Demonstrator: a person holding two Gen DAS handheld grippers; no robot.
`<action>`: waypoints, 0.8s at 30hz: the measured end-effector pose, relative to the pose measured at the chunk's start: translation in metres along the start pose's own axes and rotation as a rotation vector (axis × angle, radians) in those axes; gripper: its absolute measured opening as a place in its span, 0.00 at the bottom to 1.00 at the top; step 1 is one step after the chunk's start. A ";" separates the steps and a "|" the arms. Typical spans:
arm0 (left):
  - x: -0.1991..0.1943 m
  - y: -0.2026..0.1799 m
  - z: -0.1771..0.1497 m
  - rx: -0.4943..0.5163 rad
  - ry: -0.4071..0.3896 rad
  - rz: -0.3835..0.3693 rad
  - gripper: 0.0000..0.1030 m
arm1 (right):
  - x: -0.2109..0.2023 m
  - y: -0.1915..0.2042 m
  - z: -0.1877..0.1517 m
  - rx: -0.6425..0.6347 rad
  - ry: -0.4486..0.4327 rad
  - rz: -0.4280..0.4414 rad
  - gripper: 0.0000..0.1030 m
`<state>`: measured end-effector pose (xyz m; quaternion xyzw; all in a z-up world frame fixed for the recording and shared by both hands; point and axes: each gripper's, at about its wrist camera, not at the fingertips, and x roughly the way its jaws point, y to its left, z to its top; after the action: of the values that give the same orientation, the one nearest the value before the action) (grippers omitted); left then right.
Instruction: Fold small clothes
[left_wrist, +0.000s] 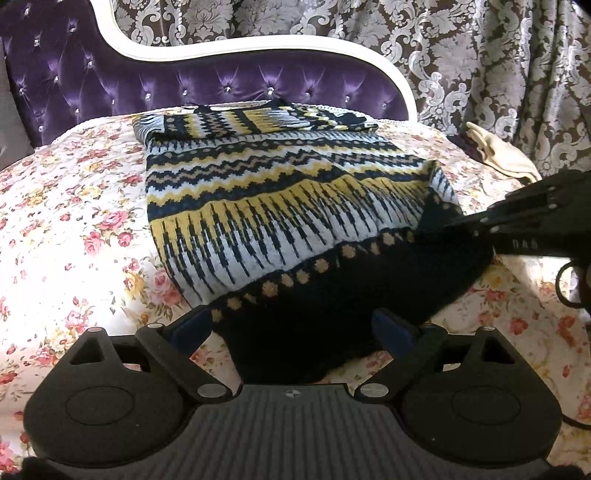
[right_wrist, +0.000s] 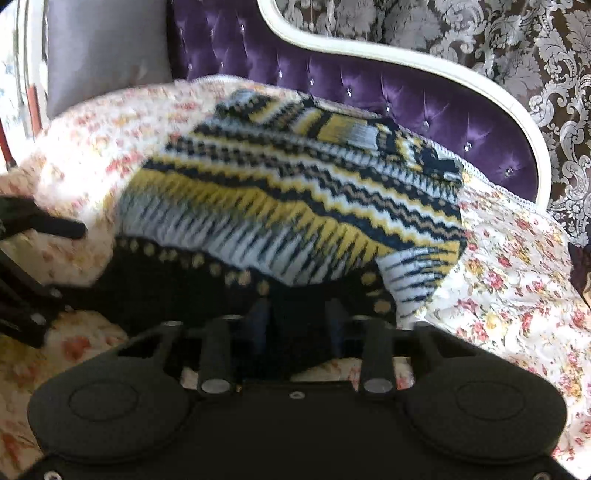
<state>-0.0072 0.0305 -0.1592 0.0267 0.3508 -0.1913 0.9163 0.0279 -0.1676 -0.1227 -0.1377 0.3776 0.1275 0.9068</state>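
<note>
While both grippers meet the sweater, a cloth lies apart.

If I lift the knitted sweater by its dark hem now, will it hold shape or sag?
Likely sag: the sweater is soft knit, already draped and rumpled on the floral bedspread. It looks thick, so probably heavyish for its size. The right gripper, shut on the hem, probably won't slip on the coarse knit.

A bed with a floral quilt carried a patterned knit sweater spread flat across it, and a cream cloth lay near its far edge
</note>
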 end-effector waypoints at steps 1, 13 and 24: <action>-0.001 0.000 0.000 0.002 -0.003 -0.001 0.91 | 0.001 -0.005 0.002 0.027 0.010 0.024 0.05; -0.002 -0.003 0.005 0.046 -0.022 -0.004 0.91 | -0.027 -0.103 0.040 0.430 -0.196 0.084 0.04; -0.001 0.003 0.004 0.017 -0.023 -0.008 0.92 | 0.000 -0.010 0.024 0.050 -0.018 0.121 0.69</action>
<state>-0.0046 0.0325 -0.1563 0.0308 0.3387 -0.1984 0.9192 0.0469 -0.1686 -0.1043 -0.0908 0.3800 0.1737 0.9040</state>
